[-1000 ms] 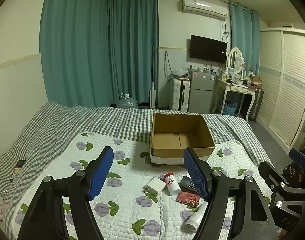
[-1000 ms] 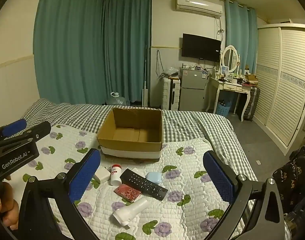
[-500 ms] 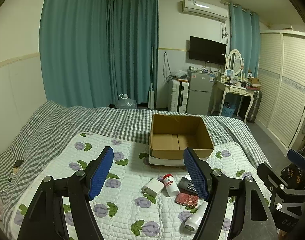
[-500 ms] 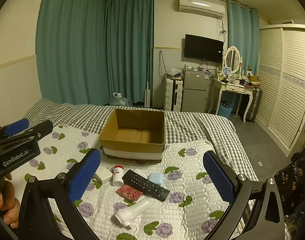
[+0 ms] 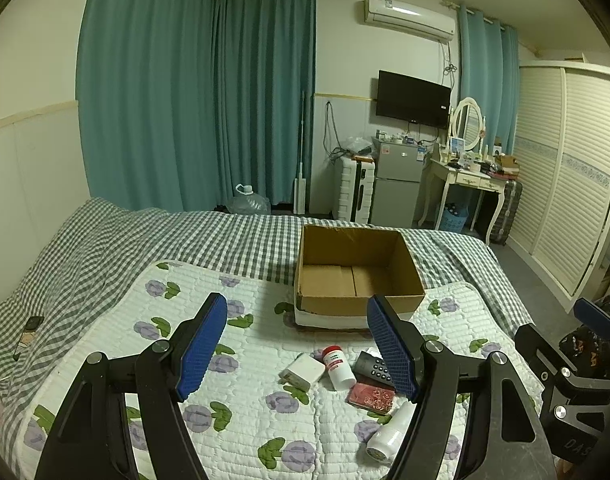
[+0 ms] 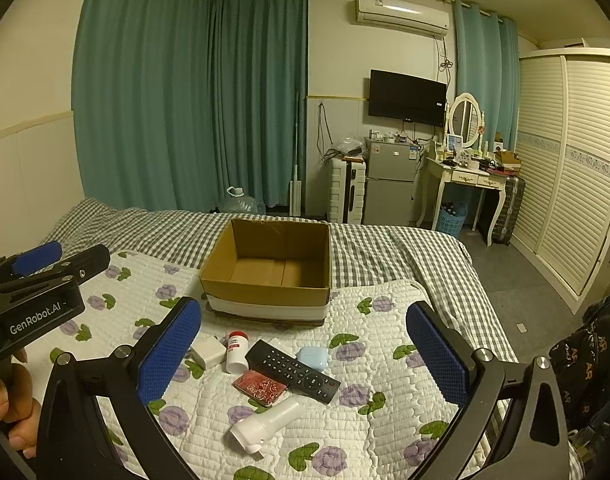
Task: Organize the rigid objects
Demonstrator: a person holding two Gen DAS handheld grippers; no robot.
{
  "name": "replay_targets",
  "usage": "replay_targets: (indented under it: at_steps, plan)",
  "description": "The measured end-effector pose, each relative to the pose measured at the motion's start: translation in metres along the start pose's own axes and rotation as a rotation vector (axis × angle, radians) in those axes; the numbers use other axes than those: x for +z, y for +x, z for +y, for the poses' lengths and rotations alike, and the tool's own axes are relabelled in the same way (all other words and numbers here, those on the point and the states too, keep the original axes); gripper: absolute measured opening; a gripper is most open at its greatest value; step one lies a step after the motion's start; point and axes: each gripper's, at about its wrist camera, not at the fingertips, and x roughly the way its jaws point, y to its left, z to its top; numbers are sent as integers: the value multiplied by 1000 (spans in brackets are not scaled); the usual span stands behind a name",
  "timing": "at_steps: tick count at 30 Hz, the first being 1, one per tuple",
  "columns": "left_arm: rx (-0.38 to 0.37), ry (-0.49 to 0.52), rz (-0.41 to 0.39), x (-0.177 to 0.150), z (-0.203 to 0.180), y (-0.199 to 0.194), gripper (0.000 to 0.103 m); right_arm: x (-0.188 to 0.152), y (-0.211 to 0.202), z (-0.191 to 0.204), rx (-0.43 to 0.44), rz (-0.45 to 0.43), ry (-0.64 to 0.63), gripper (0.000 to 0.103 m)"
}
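Grippers, left (image 5: 297, 346) & right (image 6: 303, 354), both spread wide above remote (image 6: 292, 370).

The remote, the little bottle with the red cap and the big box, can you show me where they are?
remote (image 6: 293, 372), right wrist view, on its button face.
bottle with the red cap (image 6: 236, 351), right wrist view, on its white label.
cardboard box (image 6: 265, 294), right wrist view, on its near wall.

Left gripper (image 5: 297, 344): black angular arms, silver pivot screws, blue dimpled pads (image 5: 201, 344) on both fingers. Side face, seen from the right wrist view, carries white "GenRobot.AI" lettering. Right gripper (image 6: 305, 356): same build, black frame, blue textured pads (image 6: 437, 360), silver screws at the joints.
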Motion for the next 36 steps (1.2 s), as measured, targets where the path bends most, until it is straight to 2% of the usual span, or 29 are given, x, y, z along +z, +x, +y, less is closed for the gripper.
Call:
replay_targets:
  at_steps: [36]
  plan:
    - [-28, 12, -1, 2, -9, 3, 75, -1, -2, -12, 15, -28, 27, 103]
